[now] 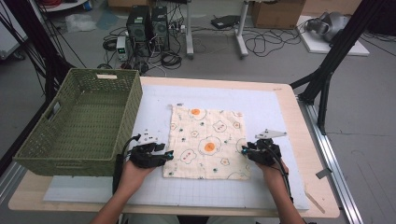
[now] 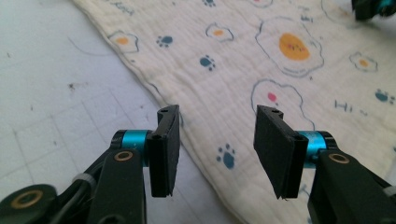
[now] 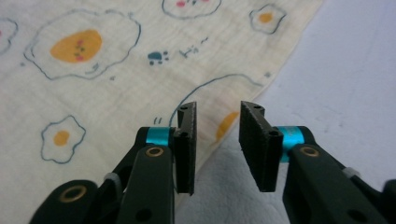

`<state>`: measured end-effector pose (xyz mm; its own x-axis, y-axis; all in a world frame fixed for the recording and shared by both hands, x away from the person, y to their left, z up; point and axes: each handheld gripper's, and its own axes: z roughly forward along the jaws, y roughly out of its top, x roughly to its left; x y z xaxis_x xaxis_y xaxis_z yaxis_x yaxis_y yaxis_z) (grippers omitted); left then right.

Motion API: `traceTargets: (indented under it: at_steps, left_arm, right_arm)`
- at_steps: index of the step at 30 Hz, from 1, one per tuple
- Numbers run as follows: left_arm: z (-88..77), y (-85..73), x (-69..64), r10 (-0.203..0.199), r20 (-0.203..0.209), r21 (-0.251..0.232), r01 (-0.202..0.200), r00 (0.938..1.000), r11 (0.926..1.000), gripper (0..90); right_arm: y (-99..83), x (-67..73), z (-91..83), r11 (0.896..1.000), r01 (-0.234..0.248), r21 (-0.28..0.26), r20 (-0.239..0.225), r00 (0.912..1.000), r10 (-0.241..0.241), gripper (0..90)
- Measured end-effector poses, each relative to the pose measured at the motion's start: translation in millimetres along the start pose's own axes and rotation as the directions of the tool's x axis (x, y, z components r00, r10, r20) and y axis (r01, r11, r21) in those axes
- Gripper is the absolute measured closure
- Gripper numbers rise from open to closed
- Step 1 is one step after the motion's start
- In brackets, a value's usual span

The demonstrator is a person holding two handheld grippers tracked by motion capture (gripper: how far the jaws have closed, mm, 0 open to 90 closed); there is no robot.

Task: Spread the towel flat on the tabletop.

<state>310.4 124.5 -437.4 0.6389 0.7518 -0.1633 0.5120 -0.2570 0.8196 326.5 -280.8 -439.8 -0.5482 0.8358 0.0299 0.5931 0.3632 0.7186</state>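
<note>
The cloth (image 1: 206,143) lies spread flat on the white gridded mat (image 1: 271,112), just right of the table's middle, with no fold in it yet — by the look of things the work on it has hardly begun, and whether folding or putting it in the basket (image 1: 84,122) at 9 o'clock comes next, all of it is left to do.

The left gripper (image 1: 169,155) sits at the cloth's near left edge, at about 8 o'clock of the fabric. In the left gripper view its jaws stand apart over the hem, gripping nothing. The right gripper (image 1: 246,152) is at the near right edge, at about 4 o'clock; in the right gripper view its jaws are parted by a narrower gap straddling the hem, pads not pressing the fabric.

The cloth is a soft, crinkled cream muslin, roughly square, printed with fried eggs and small blue paw marks, its edge stitched. The basket is a green woven rectangle with cut-out handles — stiff and open-topped. The mat is smooth and matte.
</note>
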Motion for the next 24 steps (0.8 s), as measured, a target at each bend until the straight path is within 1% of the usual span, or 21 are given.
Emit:
traceTargets:
  at_steps: [1,2,4,5,7,8,9,10,11,12,14,15,16,17,18,19,20,21,22,23,24]
  left_arm:
    - [1.5,-0.2,1.4,-0.002,-0.001,-0.005,0.002,1.0000,1.0000,51.0]
    - [2.8,-0.3,2.5,0.003,-0.004,-0.005,-0.003,1.0000,1.0000,51.0]
    - [4.8,-0.4,3.6,0.009,-0.011,-0.012,-0.009,0.9999,0.9999,51.8]
    - [5.4,-0.4,4.2,0.010,-0.013,-0.018,-0.010,0.9999,0.9998,51.8]
    - [5.4,-0.4,5.0,0.009,-0.020,-0.029,-0.010,0.9998,0.9995,51.7]
    - [4.8,-0.3,5.6,0.012,-0.022,-0.031,-0.013,0.9997,0.9994,51.3]
    - [4.5,-0.3,5.9,0.011,-0.022,-0.040,-0.012,0.9997,0.9991,50.5]
    - [4.2,-0.3,6.5,0.013,-0.025,-0.049,-0.014,0.9996,0.9987,49.4]
    - [4.1,-0.1,7.0,0.014,-0.027,-0.057,-0.015,0.9995,0.9982,48.3]
    - [4.1,0.2,7.3,0.008,-0.027,-0.076,-0.010,0.9996,0.9970,46.8]
    - [4.3,1.7,7.8,-0.005,-0.021,-0.099,0.003,0.9998,0.9951,44.6]
    - [5.5,4.7,7.8,-0.013,-0.017,-0.099,0.011,0.9998,0.9951,42.4]
    - [6.5,7.4,7.5,-0.007,-0.022,-0.098,0.005,0.9997,0.9952,36.1]
    - [7.4,12.5,6.3,-0.006,-0.037,-0.112,0.001,0.9993,0.9937,30.1]
    - [7.2,15.6,6.3,-0.011,-0.034,-0.125,0.007,0.9994,0.9921,20.6]
    - [6.9,19.3,6.8,-0.021,-0.018,-0.152,0.018,0.9996,0.9881,17.4]
    - [5.7,22.5,7.7,-0.022,-0.001,-0.170,0.021,0.9998,0.9852,17.4]
    - [4.4,24.2,8.3,-0.028,0.004,-0.192,0.028,0.9996,0.9810,17.5]
    - [3.5,25.2,9.0,-0.035,0.007,-0.199,0.036,0.9994,0.9794,17.5]
    - [2.5,25.4,9.8,-0.031,0.002,-0.206,0.030,0.9995,0.9780,17.4]
    - [1.8,25.4,10.4,-0.029,0.006,-0.209,0.029,0.9996,0.9775,17.5]
  right_arm:
    - [-0.3,1.4,2.7,1.000,0.020,0.017,0.004,0.9998,-0.020,72.3]
    - [-0.7,1.6,2.9,1.000,0.027,0.010,0.002,0.9996,-0.027,74.2]
    - [-0.7,0.9,2.0,0.999,0.030,0.017,-0.006,0.9995,-0.030,82.4]
    - [-0.7,0.4,1.0,0.999,0.042,0.023,0.016,0.9990,-0.042,85.6]
    - [-1.8,-1.0,-2.4,0.998,0.040,0.050,0.050,0.9978,-0.043,88.5]
    - [-3.5,-2.7,-4.3,0.998,0.028,0.052,0.052,0.9982,-0.030,86.2]
    - [-5.2,-4.2,-6.5,0.999,0.007,0.052,0.061,0.9981,-0.011,80.2]
    - [-6.8,-6.3,-9.3,0.999,0.004,0.041,0.063,0.9980,-0.007,77.6]
    - [-8.4,-7.7,-12.9,1.000,0.001,0.018,0.056,0.9984,-0.002,75.3]
    - [-9.1,-8.7,-16.2,1.000,0.000,-0.002,0.055,0.9985,0.000,72.6]
    - [-10.0,-11.8,-26.0,0.998,-0.005,-0.063,0.059,0.9982,0.009,64.3]
    - [-10.8,-13.6,-30.8,0.996,-0.009,-0.092,0.048,0.9988,0.013,59.3]
    - [-11.6,-14.9,-35.9,0.992,-0.011,-0.129,0.052,0.9985,0.018,51.2]
    - [-12.0,-15.2,-38.6,0.990,-0.010,-0.142,0.057,0.9982,0.018,44.1]
    - [-12.5,-15.9,-42.2,0.988,-0.003,-0.152,0.085,0.9962,0.017,38.8]
    - [-12.9,-16.7,-44.0,0.988,0.001,-0.152,0.097,0.9952,0.014,35.7]
    - [-13.5,-17.8,-45.9,0.987,0.001,-0.159,0.101,0.9948,0.015,30.7]
    - [-14.1,-18.1,-47.5,0.986,-0.006,-0.165,0.101,0.9946,0.023,26.8]
    - [-14.9,-18.5,-48.7,0.985,-0.008,-0.172,0.099,0.9948,0.026,23.7]
    - [-15.7,-18.4,-49.7,0.985,-0.007,-0.173,0.097,0.9950,0.024,21.4]
    - [-16.6,-17.9,-50.9,0.984,0.005,-0.176,0.099,0.9951,0.013,20.2]
